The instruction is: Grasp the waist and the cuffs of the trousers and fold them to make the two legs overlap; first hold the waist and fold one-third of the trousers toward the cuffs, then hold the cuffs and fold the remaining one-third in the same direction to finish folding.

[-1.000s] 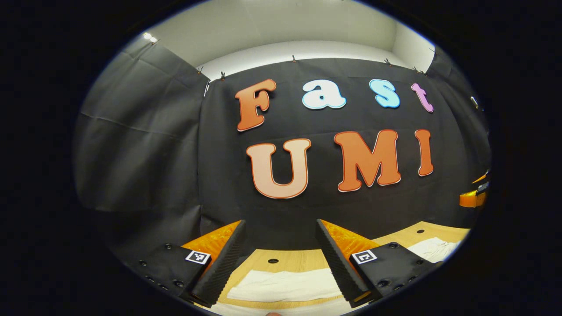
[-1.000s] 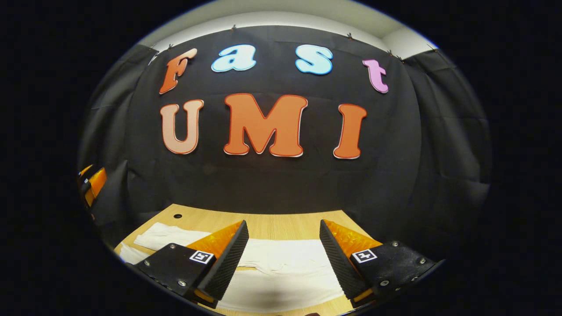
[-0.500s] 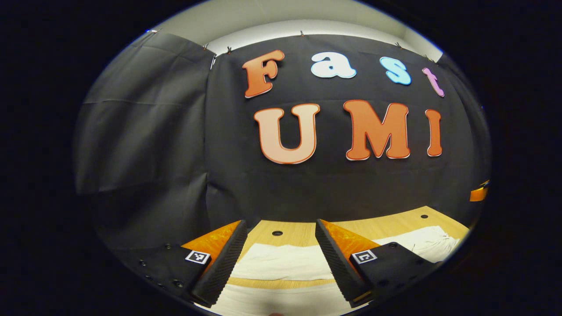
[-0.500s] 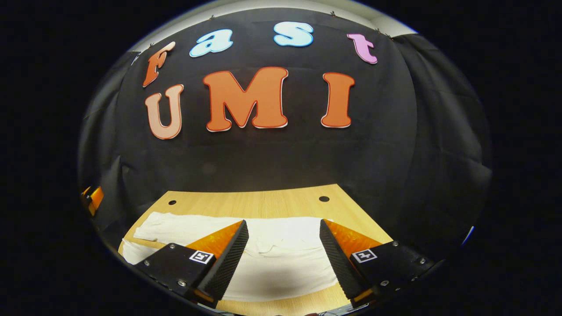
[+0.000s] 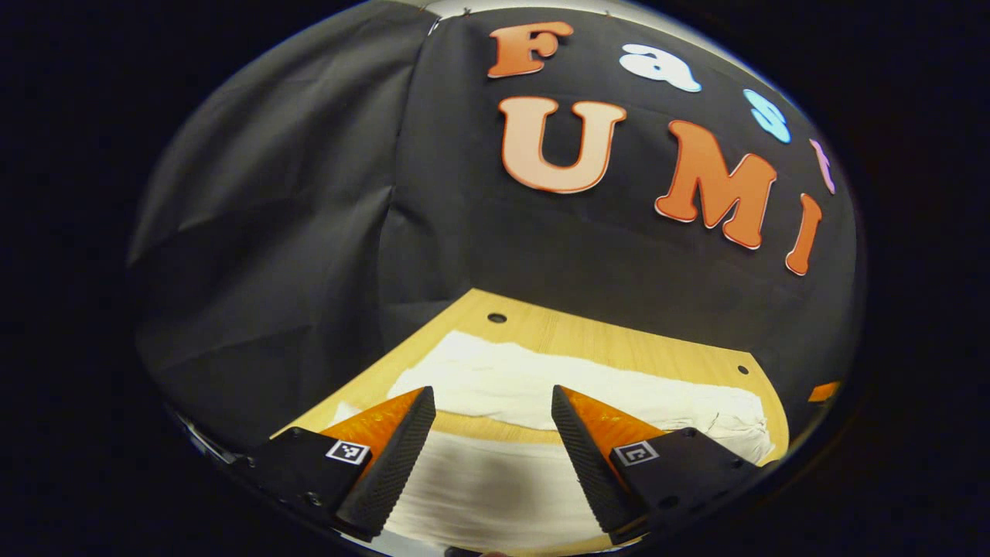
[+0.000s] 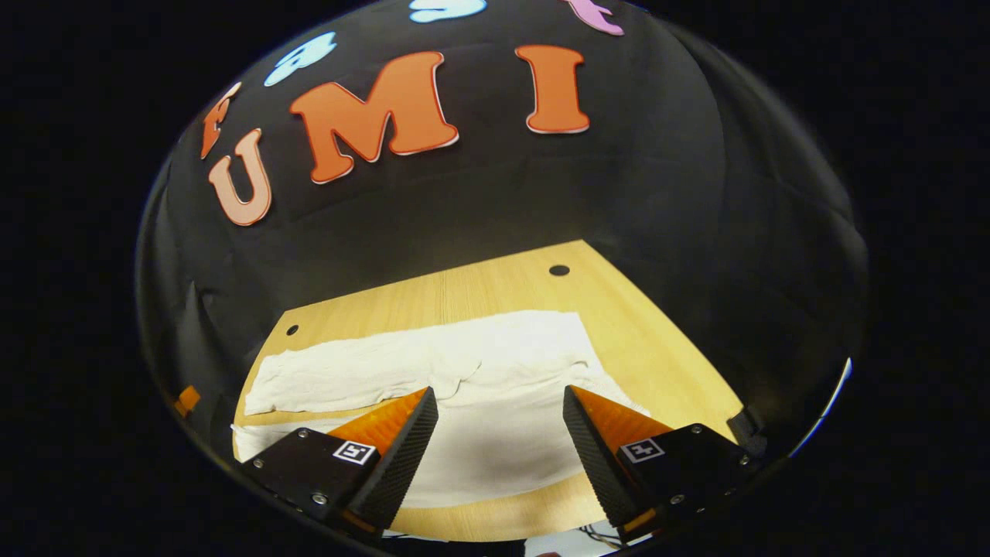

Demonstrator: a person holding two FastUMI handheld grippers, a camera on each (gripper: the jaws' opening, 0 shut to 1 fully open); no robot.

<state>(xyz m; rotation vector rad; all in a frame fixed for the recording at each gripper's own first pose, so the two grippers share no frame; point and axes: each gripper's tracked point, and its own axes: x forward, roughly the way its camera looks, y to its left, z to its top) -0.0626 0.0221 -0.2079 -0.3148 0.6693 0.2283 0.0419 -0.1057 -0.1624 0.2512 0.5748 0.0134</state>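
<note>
Wooden desk (image 6: pixel 495 290) against black cloth wall, white trousers (image 6: pixel 433 363) lying flat, two legs apart, nothing folded yet; my left hand-held gripper (image 5: pixel 489 452) and right hand-held gripper (image 6: pixel 499 452) both wide, empty, above near leg; all folds left

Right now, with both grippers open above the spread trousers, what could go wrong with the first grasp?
1. The trousers lie with both legs apart on the table; pinching one layer at the waist could leave the legs misaligned.
2. The wrinkled fabric near the crotch may bunch when lifted.
3. The left gripper and right gripper hang open over cloth, not clearly at an edge, so they might close on the mid-panel.
</note>
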